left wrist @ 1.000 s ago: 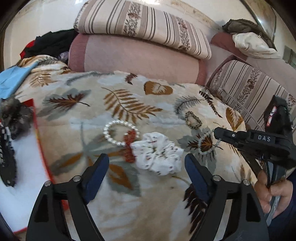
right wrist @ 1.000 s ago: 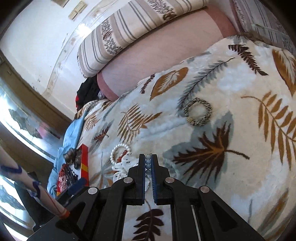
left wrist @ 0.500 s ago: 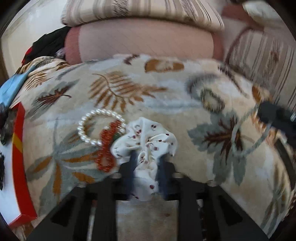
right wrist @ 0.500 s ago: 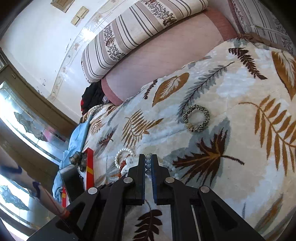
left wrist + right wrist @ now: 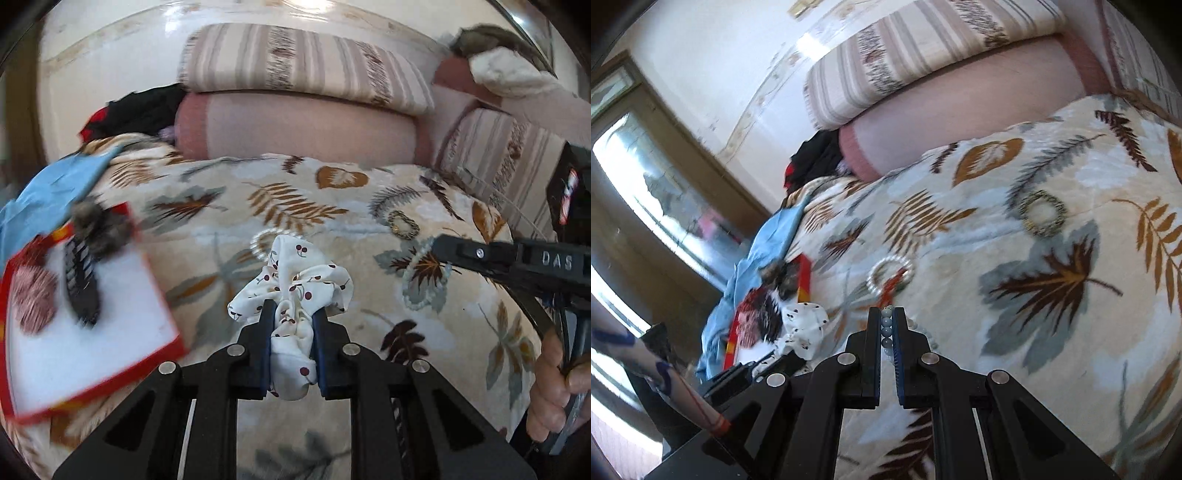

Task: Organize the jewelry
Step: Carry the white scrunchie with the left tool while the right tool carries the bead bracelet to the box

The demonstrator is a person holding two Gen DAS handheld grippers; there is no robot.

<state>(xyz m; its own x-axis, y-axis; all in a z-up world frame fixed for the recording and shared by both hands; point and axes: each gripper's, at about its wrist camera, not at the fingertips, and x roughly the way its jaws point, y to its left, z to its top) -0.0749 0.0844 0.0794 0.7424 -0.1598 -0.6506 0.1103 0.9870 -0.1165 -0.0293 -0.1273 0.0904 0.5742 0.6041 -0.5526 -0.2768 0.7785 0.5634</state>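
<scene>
White cherry-print fabric fills the left wrist view: a scrunchie (image 5: 295, 295) is pinched between the blue pads of the left gripper (image 5: 293, 332), its jaws narrowed onto the bunched cloth and lifted clear of the leaf-patterned blanket (image 5: 221, 206). At near left lies a red-rimmed white tray (image 5: 110, 332), blurred, already carrying a dark hair claw (image 5: 79, 284), a furry tie and a pinkish one, which makes it the likely destination for the scrunchie. Beyond the scrunchie a pearl bracelet (image 5: 260, 242) rests on the blanket, and a patterned ring-shaped band (image 5: 402, 224) lies farther right. At right the right gripper (image 5: 443, 251) reaches in, a pale bead bracelet (image 5: 424, 284) dangling from its tip, a hand (image 5: 554, 380) working its handle.

From the right wrist view, the right gripper (image 5: 887, 332) is clamped nearly closed on a few grey-blue beads of the bead bracelet (image 5: 886, 326), a thin grip that suits so slim a strand. Ahead lie the pearl bracelet (image 5: 890, 275) with red beads (image 5: 892, 286) beside it and the patterned band (image 5: 1042, 213) at far right. At near left the scrunchie (image 5: 803, 328) hangs beside the tray (image 5: 803, 280).
</scene>
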